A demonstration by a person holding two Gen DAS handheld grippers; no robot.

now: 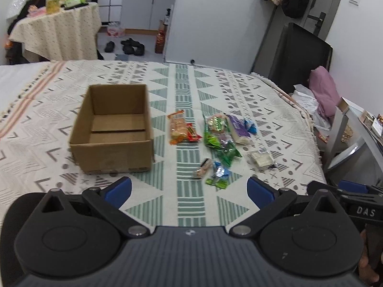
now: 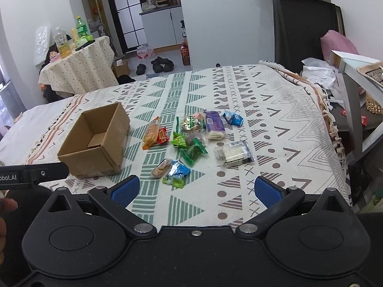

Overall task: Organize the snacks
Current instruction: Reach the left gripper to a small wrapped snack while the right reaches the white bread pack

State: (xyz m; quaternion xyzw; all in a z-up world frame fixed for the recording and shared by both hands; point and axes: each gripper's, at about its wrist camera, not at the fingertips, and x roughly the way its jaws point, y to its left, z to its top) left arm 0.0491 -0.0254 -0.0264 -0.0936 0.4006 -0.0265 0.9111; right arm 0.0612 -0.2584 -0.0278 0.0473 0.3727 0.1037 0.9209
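Left wrist view, from left to right: open cardboard box (image 1: 112, 129) upright on patterned bedspread (image 1: 186, 205), mouth up, nothing visible inside, long axis running away from camera. Just right of it, orange snack packet (image 1: 177, 129) lying lengthwise away from camera, small red packet (image 1: 193, 135) touching its right edge. Further right, cluster of green wrappers (image 1: 221, 143), purple pack (image 1: 238, 129) angled lengthwise up the bed, blue packet (image 1: 250, 125) beside it. Nearer camera, clear packet of pale bars (image 1: 261, 159), small pink-brown snack (image 1: 203, 168), blue-green wrappers (image 1: 219, 175). Left gripper (image 1: 189, 191) low above the bedspread, jaws spread wide, grasping nothing. Right gripper (image 2: 196, 189) likewise spread wide, holding nothing, pointing toward the snacks.
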